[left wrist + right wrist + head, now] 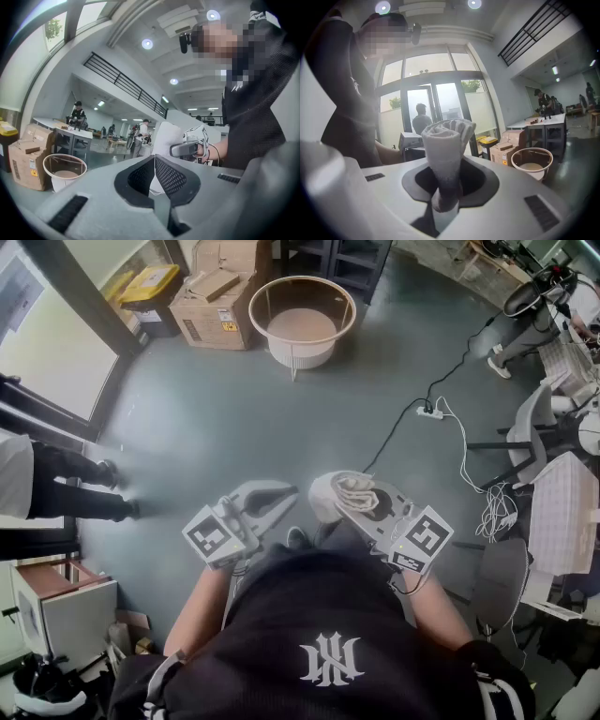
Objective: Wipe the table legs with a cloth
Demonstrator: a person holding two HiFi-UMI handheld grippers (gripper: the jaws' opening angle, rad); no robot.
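Note:
A small round table (302,320) with a wooden rim and thin legs stands far ahead on the grey floor; it also shows as the table (64,171) and the table (532,163) in the gripper views. My right gripper (342,495) is shut on a rolled white cloth (354,491) close to my body. The cloth (445,145) sticks up between that gripper's (447,187) jaws. My left gripper (277,495) is held beside it, its pads together with nothing between them (153,164). Both grippers are well short of the table.
Cardboard boxes (217,296) and a yellow-lidded bin (150,287) stand left of the table. A power strip (431,412) with cables lies on the floor to the right, near chairs (525,442). A person's legs (66,493) are at the left.

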